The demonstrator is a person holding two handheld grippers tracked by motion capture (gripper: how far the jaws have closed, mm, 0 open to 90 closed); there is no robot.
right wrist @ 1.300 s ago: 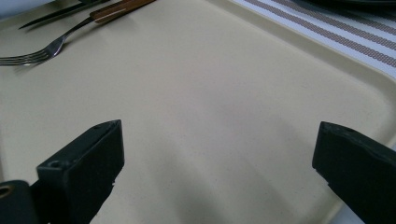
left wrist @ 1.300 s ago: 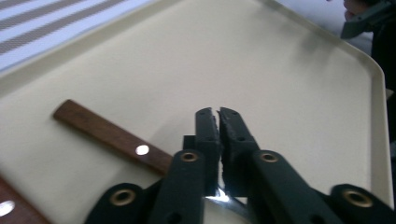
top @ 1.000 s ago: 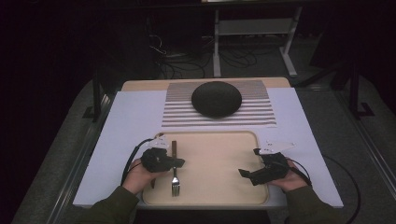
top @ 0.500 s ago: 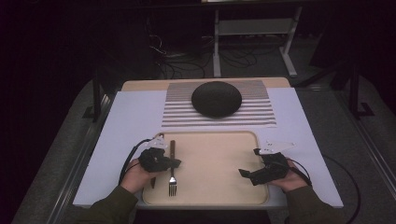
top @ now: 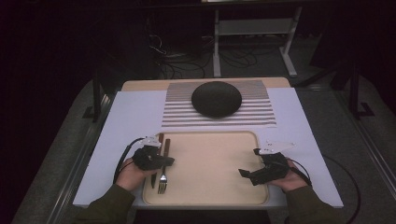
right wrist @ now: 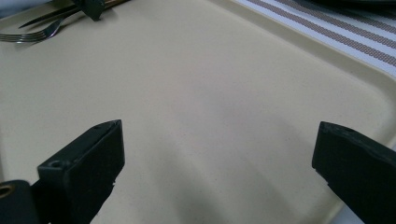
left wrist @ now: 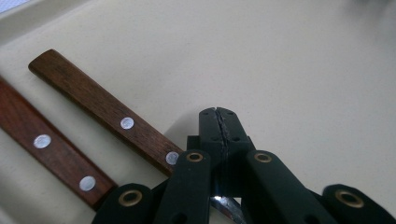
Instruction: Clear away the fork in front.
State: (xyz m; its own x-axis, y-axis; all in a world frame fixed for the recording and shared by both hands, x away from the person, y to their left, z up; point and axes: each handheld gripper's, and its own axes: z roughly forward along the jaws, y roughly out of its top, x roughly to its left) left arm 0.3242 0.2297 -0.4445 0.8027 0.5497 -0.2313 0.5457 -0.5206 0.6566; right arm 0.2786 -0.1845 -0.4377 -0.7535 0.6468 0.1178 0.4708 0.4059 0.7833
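A fork (top: 162, 181) and a knife (top: 153, 178), both with wooden handles, lie side by side at the left end of a beige tray (top: 210, 186). My left gripper (top: 169, 161) is shut and sits across the fork's neck, pointing toward the tray's middle. In the left gripper view the shut gripper (left wrist: 219, 119) covers the fork handle's (left wrist: 98, 105) lower end, with bare metal showing under it; the knife handle (left wrist: 46, 144) lies beside. My right gripper (top: 246, 174) hangs open over the tray's right part, and nothing is between its tips (right wrist: 219, 158).
A dark plate (top: 216, 99) rests on a striped placemat (top: 187, 116) beyond the tray, on a white table cover (top: 130, 121). The right gripper view has the fork's tines (right wrist: 28, 35) at the far left and the placemat (right wrist: 350, 42) past the tray rim.
The fork has slid left across the tray toward the knife, along with my left gripper. The right gripper has stayed where it was.
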